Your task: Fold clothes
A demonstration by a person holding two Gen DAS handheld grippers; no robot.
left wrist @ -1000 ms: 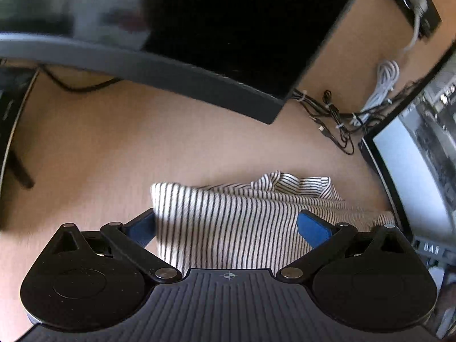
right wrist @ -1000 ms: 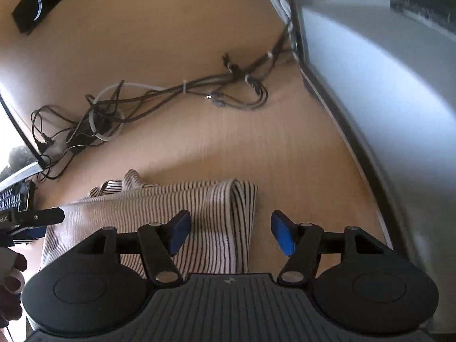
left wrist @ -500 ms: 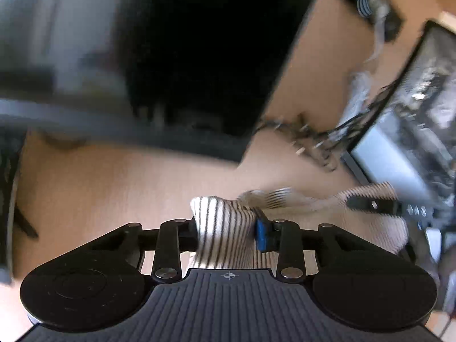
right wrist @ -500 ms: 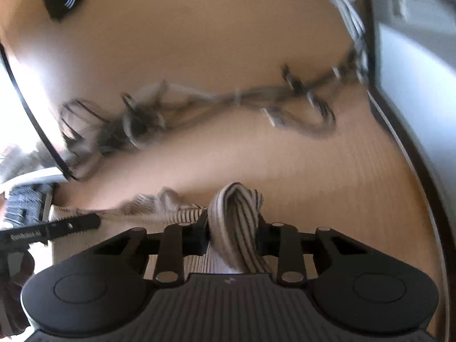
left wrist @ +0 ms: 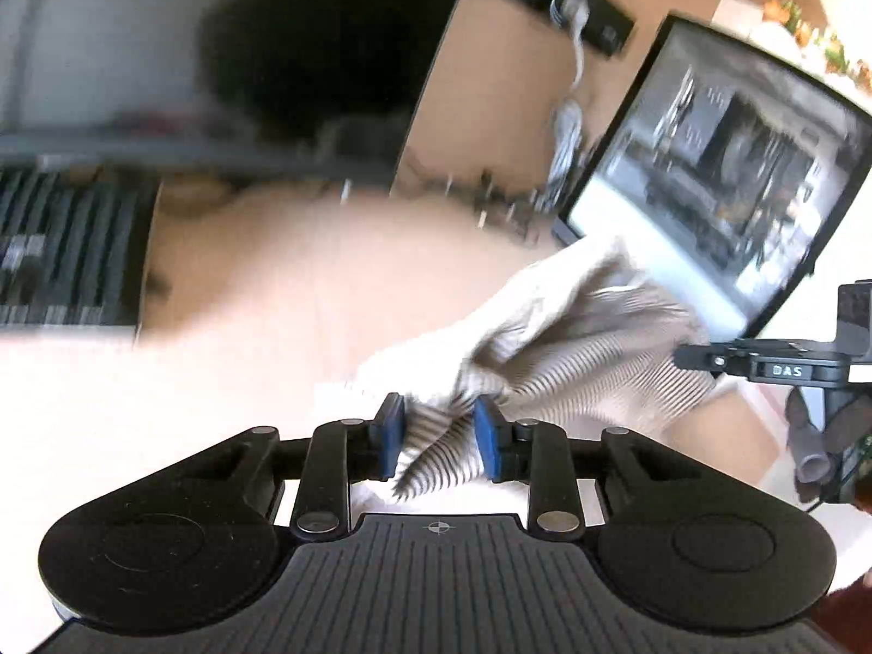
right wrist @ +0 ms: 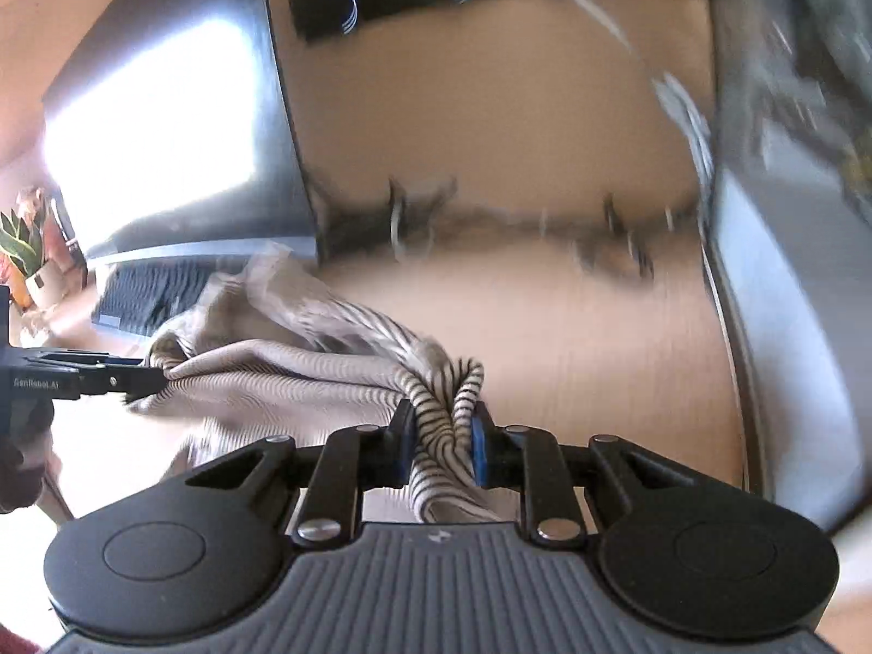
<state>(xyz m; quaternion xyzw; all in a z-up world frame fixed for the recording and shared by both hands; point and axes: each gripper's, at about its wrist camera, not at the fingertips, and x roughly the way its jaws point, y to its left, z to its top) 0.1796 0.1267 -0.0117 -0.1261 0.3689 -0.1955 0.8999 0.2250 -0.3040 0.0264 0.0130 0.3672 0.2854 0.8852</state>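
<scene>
A black-and-white striped garment (left wrist: 588, 359) hangs bunched between my two grippers above the wooden desk (left wrist: 305, 283). In the left wrist view my left gripper (left wrist: 438, 428) has one end of the cloth pinched between its blue pads, and its jaws are still closing. At the right edge of that view, my right gripper (left wrist: 681, 358) grips the far end. In the right wrist view my right gripper (right wrist: 440, 422) is closing on a thick fold of the garment (right wrist: 283, 365). My left gripper (right wrist: 150, 379) clamps the other end at the left. Both views are blurred.
A lit monitor (left wrist: 708, 180) stands at the right and a dark keyboard (left wrist: 65, 256) at the left. A tangle of cables (right wrist: 599, 240) lies along the desk's back, under a black power strip (right wrist: 381, 0). A potted plant (right wrist: 22, 250) is at the far left.
Both grippers went from open around the flat garment to pinched on its two ends. They rose and swung, and the cloth now hangs bunched between them.
</scene>
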